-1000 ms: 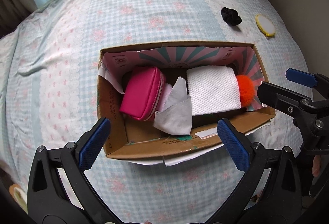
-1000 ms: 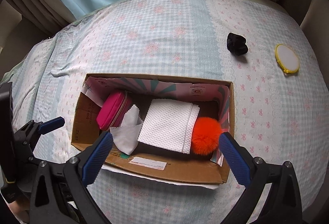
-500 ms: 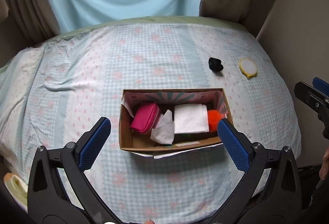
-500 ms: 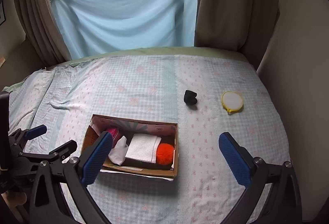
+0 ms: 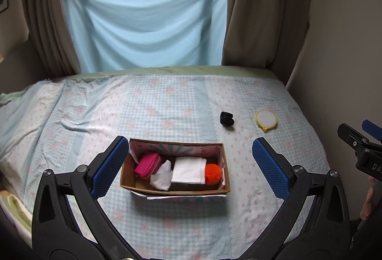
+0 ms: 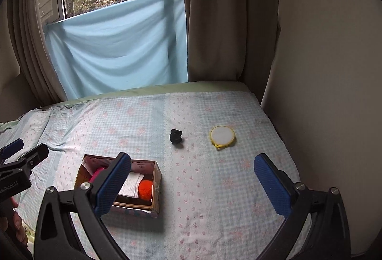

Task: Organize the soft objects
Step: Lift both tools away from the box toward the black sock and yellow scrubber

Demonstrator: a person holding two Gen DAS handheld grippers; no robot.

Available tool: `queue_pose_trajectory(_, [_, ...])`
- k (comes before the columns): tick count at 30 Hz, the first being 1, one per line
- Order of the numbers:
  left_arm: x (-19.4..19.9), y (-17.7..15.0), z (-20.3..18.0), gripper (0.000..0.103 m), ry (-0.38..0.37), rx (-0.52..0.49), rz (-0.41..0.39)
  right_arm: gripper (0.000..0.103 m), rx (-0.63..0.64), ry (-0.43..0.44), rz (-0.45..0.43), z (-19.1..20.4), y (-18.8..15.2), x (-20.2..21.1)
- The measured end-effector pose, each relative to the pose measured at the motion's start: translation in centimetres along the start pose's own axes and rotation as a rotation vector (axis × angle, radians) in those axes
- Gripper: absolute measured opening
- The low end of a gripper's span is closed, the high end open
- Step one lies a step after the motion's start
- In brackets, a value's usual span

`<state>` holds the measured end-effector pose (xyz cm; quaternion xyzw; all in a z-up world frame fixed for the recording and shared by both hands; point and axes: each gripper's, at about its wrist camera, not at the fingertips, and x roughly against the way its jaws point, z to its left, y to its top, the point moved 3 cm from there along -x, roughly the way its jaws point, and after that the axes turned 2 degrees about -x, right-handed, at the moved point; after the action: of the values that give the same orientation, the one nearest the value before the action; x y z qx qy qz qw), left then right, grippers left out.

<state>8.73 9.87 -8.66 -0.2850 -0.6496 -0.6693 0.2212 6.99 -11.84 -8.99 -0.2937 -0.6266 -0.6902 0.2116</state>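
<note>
From the left wrist, the left gripper (image 5: 188,164) stands spread wide and empty above the bed (image 5: 167,102), its blue pads framing the cardboard box (image 5: 175,189), which lies between them. The inside is plain to see here: a pink pouch (image 5: 147,165) nearest the left pad, then a crumpled white cloth (image 5: 162,176), a folded white towel (image 5: 188,170) and an orange pompom (image 5: 213,173). Beyond the right pad lie a black scrunchie (image 5: 226,118) and a round yellow-rimmed pad (image 5: 266,119), both outside the box. From the right wrist, the right gripper (image 6: 192,184) is likewise spread and empty; its left pad hides much of the box (image 6: 156,188), while the scrunchie (image 6: 176,136) and the yellow-rimmed pad (image 6: 222,137) lie ahead between the pads.
</note>
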Motion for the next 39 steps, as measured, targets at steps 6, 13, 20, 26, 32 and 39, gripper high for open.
queue_pose_trajectory(6, [-0.4, 0.2, -5.0, 0.103, 0.033, 0.043, -0.006, 0.103, 0.009, 0.046, -0.015, -4.9, 1.1, -0.2])
queue_pose_trajectory(13, [-3.8, 0.8, -9.7, 0.103, 0.055, 0.122, 0.013, 0.103, 0.048, 0.099, -0.024, -9.2, 2.9, -2.7])
queue_pose_trajectory(20, [-10.3, 1.9, -11.8, 0.103, 0.057, 0.159, 0.072, 0.103, 0.083, 0.107, 0.039, -11.4, 4.5, -8.3])
queue_pose_trajectory(26, [-18.7, 2.9, -12.7, 0.103, 0.055, 0.152, 0.131, 0.103, 0.062, 0.101, 0.09, -12.9, 5.3, -14.9])
queue_pose_trajectory(32, [-28.4, 2.9, -13.3, 0.103, 0.035, 0.161, 0.214, 0.103, 0.026, 0.077, 0.133, -14.1, 5.7, -22.7])
queue_pose_trajectory(39, [-40.1, 1.2, -14.6, 0.103, 0.015, 0.154, 0.318, 0.103, 0.0, 0.037, 0.189, -15.5, 5.1, -32.9])
